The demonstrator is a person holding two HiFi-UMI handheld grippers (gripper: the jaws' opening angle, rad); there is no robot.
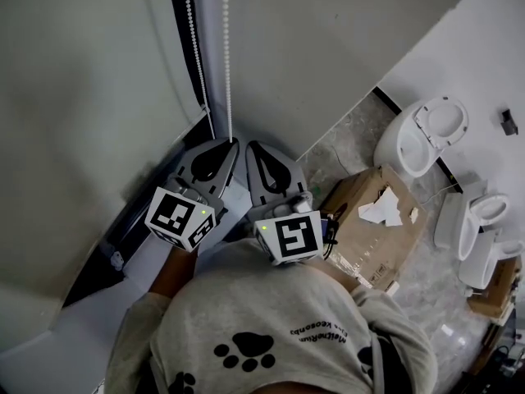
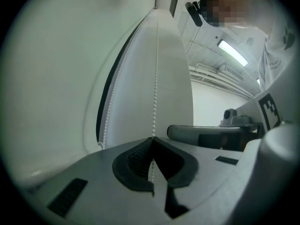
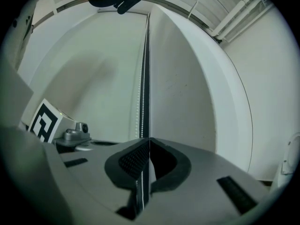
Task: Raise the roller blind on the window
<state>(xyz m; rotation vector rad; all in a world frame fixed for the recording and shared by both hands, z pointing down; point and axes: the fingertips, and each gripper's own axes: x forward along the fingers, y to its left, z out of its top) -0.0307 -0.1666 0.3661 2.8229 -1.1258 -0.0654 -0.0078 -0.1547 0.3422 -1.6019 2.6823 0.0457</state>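
Left gripper (image 2: 153,138) clamping jaws on the bead chain (image 2: 155,78), right gripper (image 3: 149,139) pressing jaws together, chain hanging just left of them

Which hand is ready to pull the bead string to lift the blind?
Probably the left. The left hand-held gripper is shut on the bead chain, which runs straight into its jaws. The right hand-held gripper is shut too, but the chain seems to hang just beside it.
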